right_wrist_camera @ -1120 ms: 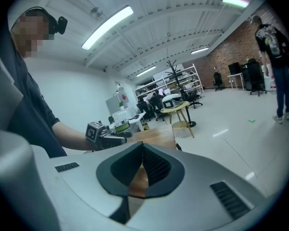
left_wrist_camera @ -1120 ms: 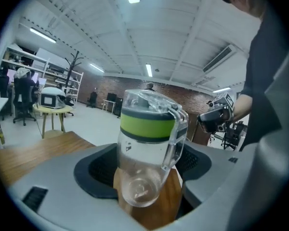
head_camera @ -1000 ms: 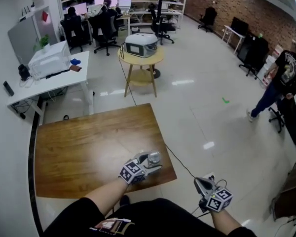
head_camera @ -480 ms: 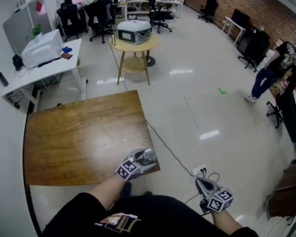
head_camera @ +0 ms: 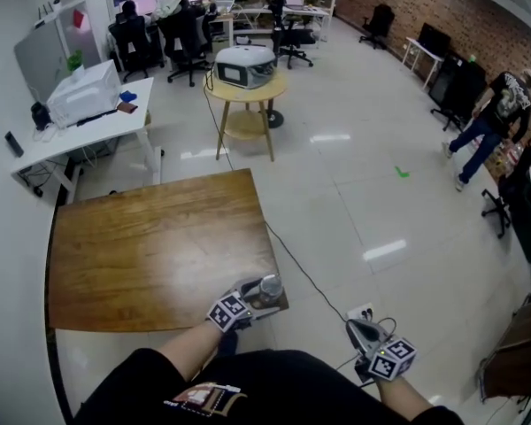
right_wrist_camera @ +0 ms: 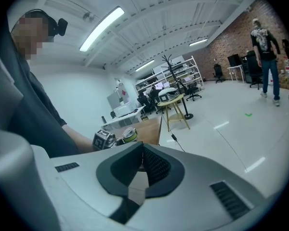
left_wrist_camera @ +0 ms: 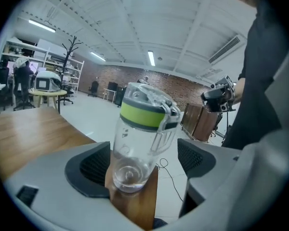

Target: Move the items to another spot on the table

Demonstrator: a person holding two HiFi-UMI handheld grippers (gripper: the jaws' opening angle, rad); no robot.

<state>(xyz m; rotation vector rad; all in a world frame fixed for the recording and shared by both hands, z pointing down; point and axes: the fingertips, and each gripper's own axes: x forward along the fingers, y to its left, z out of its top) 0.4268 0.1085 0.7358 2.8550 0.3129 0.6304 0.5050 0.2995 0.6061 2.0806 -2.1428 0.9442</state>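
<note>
A clear bottle [head_camera: 270,287] with a green band under its lid stands upright on the near right corner of the wooden table [head_camera: 150,246]. My left gripper [head_camera: 264,296] reaches around it from the near side. In the left gripper view the bottle [left_wrist_camera: 137,138] stands between the jaws, which are opening. The right pad [left_wrist_camera: 195,158] is clear of the bottle and the left pad sits close beside it. My right gripper [head_camera: 358,330] hangs off the table to the right, over the floor. Its jaws [right_wrist_camera: 143,165] are shut with nothing in them.
A cable runs across the floor from the table to a power strip [head_camera: 363,311] near my right gripper. Beyond the table stand a round stool table with a white device [head_camera: 246,65] and a white desk with a printer [head_camera: 84,96]. A person [head_camera: 491,122] walks at the far right.
The bottle and my left gripper stay at the table's near right corner. My head view has shifted a little. The person at the far right has walked on.
</note>
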